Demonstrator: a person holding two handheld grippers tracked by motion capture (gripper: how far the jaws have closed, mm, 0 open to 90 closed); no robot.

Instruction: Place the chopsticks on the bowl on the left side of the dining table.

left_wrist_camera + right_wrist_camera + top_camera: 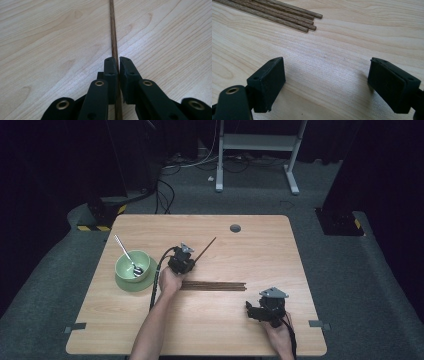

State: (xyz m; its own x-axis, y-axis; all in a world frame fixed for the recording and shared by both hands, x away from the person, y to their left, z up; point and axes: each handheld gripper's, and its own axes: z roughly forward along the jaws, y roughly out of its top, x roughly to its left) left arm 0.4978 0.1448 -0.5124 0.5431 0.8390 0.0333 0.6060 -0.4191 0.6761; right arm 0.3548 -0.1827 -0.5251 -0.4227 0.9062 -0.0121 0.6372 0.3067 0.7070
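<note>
1. One thin brown wooden chopstick (205, 249) lies slanted on the pale wood counter (250, 250), its near end in the left tool (186, 261); held so far off-centre, it could swivel or drop.
2. Left gripper view: jaws clamped on the chopstick (113, 37).
3. Right gripper view: right tool (325, 82) wide open, empty, low beside the brown chopstick bundle (287, 15).

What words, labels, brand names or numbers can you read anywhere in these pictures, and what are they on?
None: no readable text in any view.
The wooden table, green bowl, spoon and chopsticks carry no print.
The left tool, shut on one chopstick, and the open right tool show plain black surfaces.
The yellow and black stripes on the floor stand are a hazard marking, not lettering.
</note>
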